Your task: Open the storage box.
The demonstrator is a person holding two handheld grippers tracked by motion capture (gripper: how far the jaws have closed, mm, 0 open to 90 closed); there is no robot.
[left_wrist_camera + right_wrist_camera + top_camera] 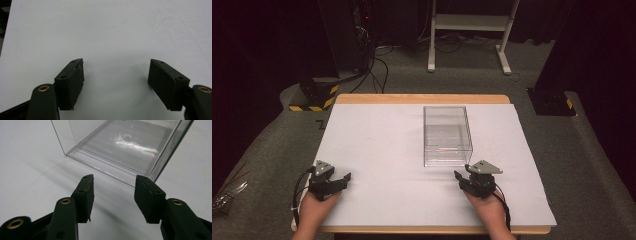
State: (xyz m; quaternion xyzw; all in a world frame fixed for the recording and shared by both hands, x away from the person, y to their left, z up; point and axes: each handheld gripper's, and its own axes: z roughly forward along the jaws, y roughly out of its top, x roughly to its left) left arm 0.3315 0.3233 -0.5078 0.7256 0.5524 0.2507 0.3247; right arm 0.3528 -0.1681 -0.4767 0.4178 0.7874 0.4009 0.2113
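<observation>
Centrally, just right of frame middle in the high view: clear plastic box, open-topped, upright, apparently empty, on the white table surface. Right gripper low right of centre, just short of box's near right corner, aimed at it; jaws partly spread, holding nothing; near bottom edge of box close ahead in right gripper view. Likely staged for grabbing box wall or corner. Left gripper lower left, well apart from box, resting near table's front edge; jaws wide apart, empty, bare white surface between them. Probably parked, idle. Both held by hands entering from bottom edge.
</observation>
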